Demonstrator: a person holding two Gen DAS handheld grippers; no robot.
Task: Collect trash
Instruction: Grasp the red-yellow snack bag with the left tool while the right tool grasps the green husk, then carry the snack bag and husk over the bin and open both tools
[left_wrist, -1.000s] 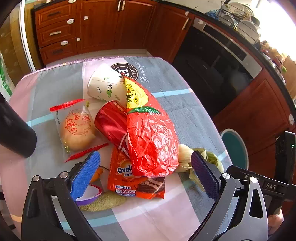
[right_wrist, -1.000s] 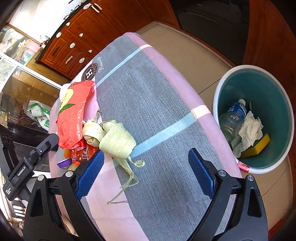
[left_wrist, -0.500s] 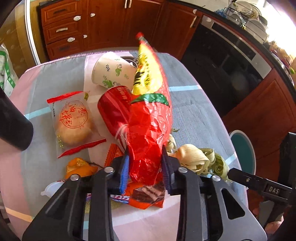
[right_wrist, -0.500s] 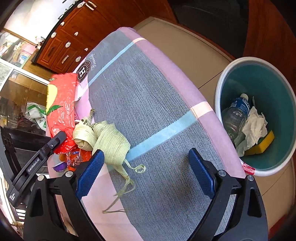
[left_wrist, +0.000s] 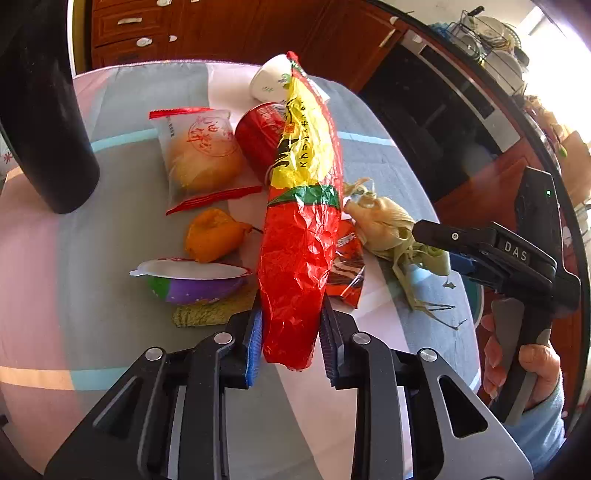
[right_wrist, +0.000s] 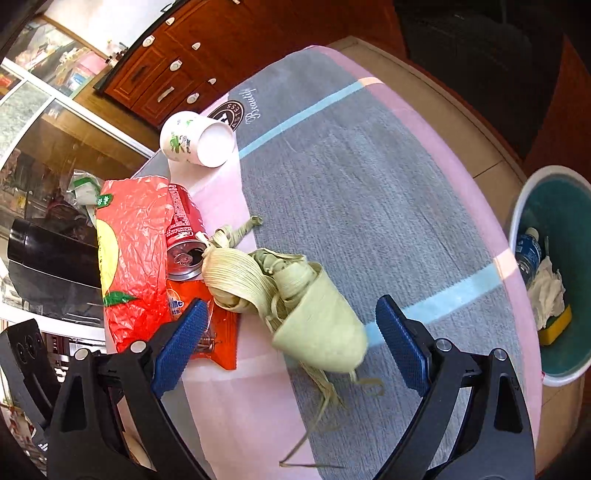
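Red snack bag (left_wrist: 299, 258) hangs pinched in the left claw (left_wrist: 290, 341); right claw (right_wrist: 291, 343) gapes around leaf wrappers (right_wrist: 295, 295).

"DAS" stood in white letters on the black arm of the right hand-held gripper (left_wrist: 458, 264). On the worktop cloth (right_wrist: 369, 192), beside the white paper cup (right_wrist: 197, 140), script "Beauty" ran next to a round dark badge (right_wrist: 231, 112); badge lettering was too small to read. The red-yellow bag (left_wrist: 301, 221) carried dark characters on its yellow part, not legible. The orange wrapper (right_wrist: 218, 332) near the bag showed blue letters, partly hidden. The red can (right_wrist: 183, 236) had white print, unreadable.
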